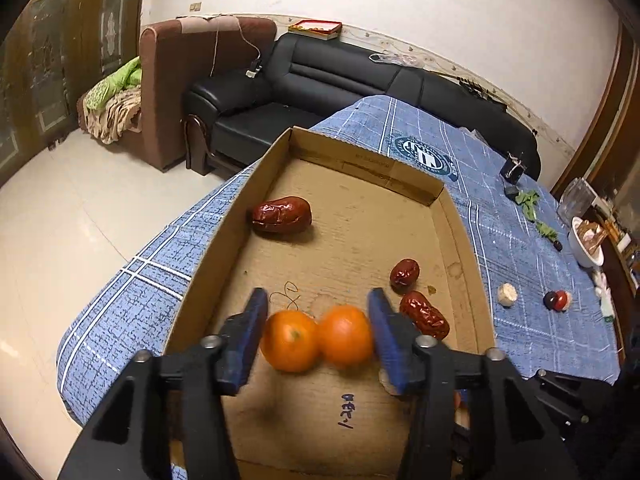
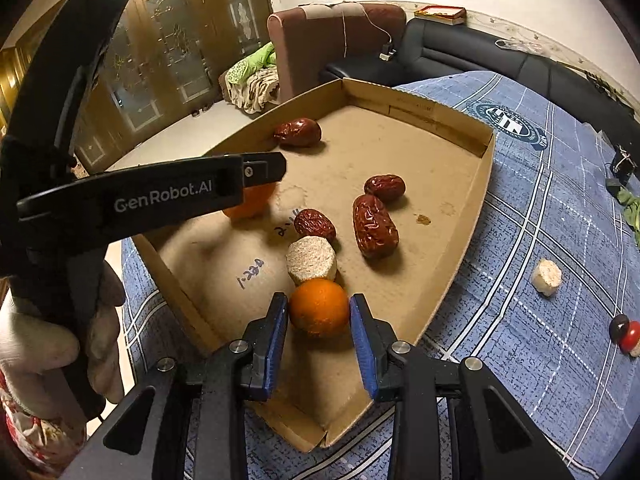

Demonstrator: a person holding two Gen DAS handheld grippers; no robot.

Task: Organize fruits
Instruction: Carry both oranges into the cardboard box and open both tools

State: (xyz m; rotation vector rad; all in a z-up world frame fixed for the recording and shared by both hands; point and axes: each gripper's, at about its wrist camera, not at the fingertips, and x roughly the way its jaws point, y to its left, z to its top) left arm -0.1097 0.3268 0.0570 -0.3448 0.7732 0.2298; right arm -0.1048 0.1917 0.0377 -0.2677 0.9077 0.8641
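A shallow cardboard tray (image 1: 460, 216) (image 2: 484, 168) lies on a blue checked tablecloth. In the left wrist view my left gripper (image 1: 318, 332) is open, with two oranges (image 1: 290, 340) (image 1: 346, 336) side by side between its blue pads. Three red dates (image 1: 282, 215) (image 1: 405, 273) (image 1: 424, 314) lie in the tray. In the right wrist view my right gripper (image 2: 319, 316) stands open around one orange (image 2: 319, 307) in the tray's near corner. A beige round puck (image 2: 311, 260) touches that orange. Several dates (image 2: 375, 226) (image 2: 298, 132) lie beyond.
The left gripper's black body (image 2: 160, 192) crosses the right wrist view over another orange (image 2: 250, 202). On the cloth right of the tray lie a second beige puck (image 2: 546, 277) (image 1: 507, 294), a red and dark small object (image 2: 626, 334) (image 1: 557, 300), green leaves (image 1: 532, 208) and a white bowl (image 1: 580, 246).
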